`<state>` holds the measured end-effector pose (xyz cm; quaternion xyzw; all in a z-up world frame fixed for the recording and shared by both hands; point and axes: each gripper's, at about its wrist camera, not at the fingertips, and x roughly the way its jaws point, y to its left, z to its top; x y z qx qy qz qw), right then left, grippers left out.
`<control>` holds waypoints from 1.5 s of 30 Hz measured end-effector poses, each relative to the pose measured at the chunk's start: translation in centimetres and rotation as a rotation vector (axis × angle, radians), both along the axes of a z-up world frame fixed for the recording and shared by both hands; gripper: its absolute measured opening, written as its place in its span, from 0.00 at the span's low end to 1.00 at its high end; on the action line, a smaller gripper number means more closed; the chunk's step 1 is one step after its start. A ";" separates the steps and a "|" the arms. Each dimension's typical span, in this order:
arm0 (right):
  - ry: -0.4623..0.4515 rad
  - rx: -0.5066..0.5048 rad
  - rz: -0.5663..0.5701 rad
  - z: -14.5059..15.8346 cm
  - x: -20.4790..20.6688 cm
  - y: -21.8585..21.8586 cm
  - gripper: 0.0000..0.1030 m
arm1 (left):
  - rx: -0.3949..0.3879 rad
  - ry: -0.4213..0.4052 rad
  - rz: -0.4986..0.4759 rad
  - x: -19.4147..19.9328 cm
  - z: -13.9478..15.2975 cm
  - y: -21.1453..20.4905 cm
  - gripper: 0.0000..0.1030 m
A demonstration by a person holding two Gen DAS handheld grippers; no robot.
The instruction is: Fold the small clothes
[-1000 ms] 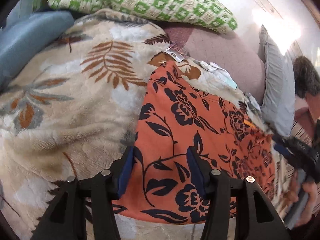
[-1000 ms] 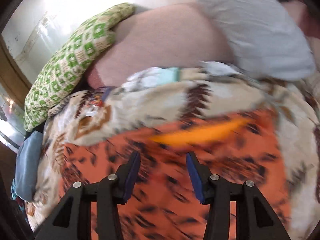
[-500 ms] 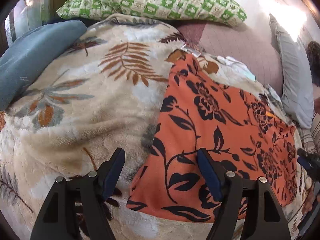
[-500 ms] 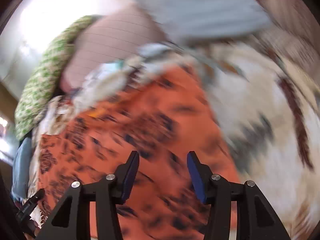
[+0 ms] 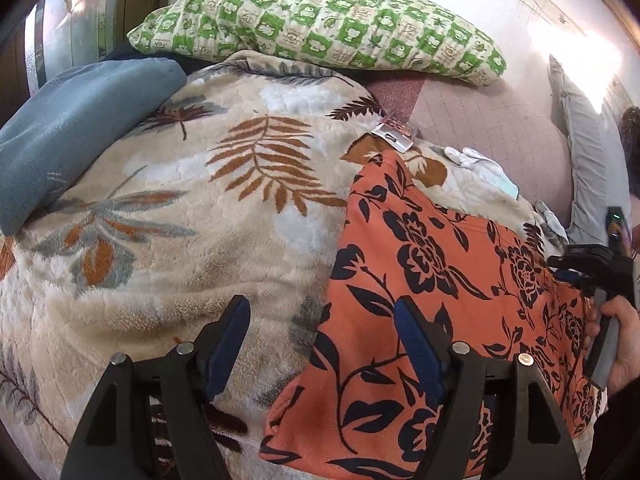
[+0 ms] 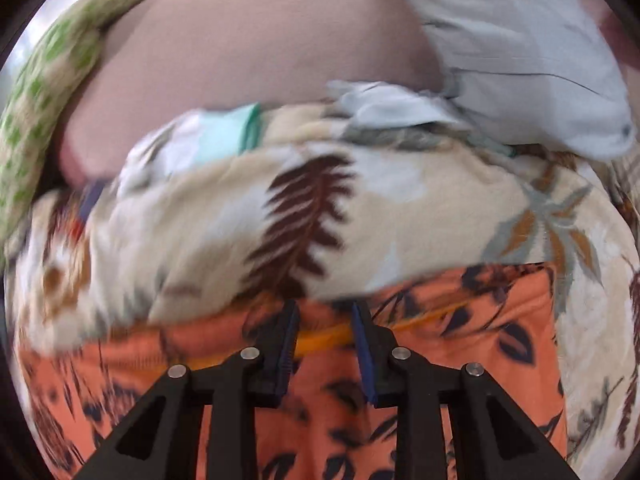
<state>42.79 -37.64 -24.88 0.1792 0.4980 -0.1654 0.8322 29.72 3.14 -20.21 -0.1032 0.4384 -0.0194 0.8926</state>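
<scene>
An orange garment with black flowers lies flat on a cream leaf-print blanket. My left gripper is open wide above the garment's near left edge, holding nothing. My right gripper is open with a narrower gap and sits low over the garment's far edge, where an orange-yellow band runs between the jaws. It also shows in the left wrist view at the garment's right side, held by a hand.
A green checked pillow lies at the back, a blue cushion at the left and a grey pillow at the right. White and teal cloths and a small packet lie beyond the garment, by a pink sheet.
My left gripper has opened wider and drawn back left off the garment. My right gripper has swung to the garment's far edge and narrowed its jaws around the orange band.
</scene>
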 end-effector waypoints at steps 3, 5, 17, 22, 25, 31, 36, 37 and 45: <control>-0.134 0.072 -0.002 2.8 -3.8 -0.7 0.29 | -0.019 -0.032 0.026 -0.4 1.0 0.9 0.74; -0.145 0.033 0.054 4.2 -7.2 0.2 0.29 | -0.008 -0.053 0.049 -0.7 1.7 1.6 0.74; -0.069 0.090 0.305 0.5 -18.9 11.4 0.32 | 0.057 0.157 0.021 0.0 -1.7 4.1 0.74; -0.170 0.071 0.333 2.9 -18.9 12.4 0.33 | 0.187 0.149 0.012 -0.2 -2.1 3.0 0.74; -0.242 0.101 0.375 4.1 -18.8 13.0 0.33 | 0.126 0.130 0.018 -0.2 -1.4 3.6 0.74; -0.126 0.141 0.479 2.3 -17.3 15.3 0.34 | 0.015 0.157 -0.049 0.5 -1.0 4.5 0.74; -0.223 0.225 0.467 4.9 -19.4 13.7 0.34 | -0.085 0.160 -0.112 0.0 0.2 4.5 0.74; -0.243 0.236 0.451 5.3 -19.7 13.3 0.34 | -0.110 0.172 -0.121 -0.2 0.2 4.3 0.74; -0.308 0.225 0.319 8.7 -23.6 8.5 0.34 | -0.142 0.249 -0.107 -2.7 -0.1 2.9 0.74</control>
